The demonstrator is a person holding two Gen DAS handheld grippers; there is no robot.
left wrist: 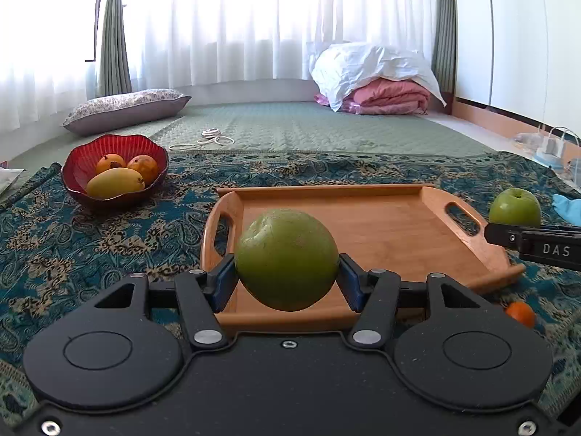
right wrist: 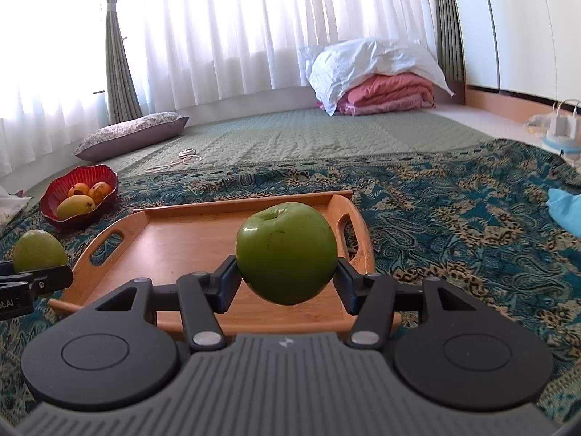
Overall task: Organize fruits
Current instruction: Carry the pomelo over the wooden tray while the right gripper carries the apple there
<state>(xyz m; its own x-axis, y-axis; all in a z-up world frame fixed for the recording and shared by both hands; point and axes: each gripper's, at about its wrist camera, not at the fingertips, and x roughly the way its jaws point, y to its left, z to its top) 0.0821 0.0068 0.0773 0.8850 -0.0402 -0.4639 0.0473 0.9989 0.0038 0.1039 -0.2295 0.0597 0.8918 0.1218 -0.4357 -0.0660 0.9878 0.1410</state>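
Over the near edge of the wooden tray point(left wrist: 381, 225), the left claw point(left wrist: 287, 276) is clenching a dull green apple point(left wrist: 287, 258) and the right claw point(right wrist: 287, 272) is gripping a glossy green apple point(right wrist: 287, 252). Both are hanging just above the bare tray floor, straight ahead and below, left apple toward the tray's left handle, right apple toward its right.

A home bedroom: curtains point(left wrist: 225, 21), pillow point(left wrist: 127, 109), folded bedding point(left wrist: 385, 98).
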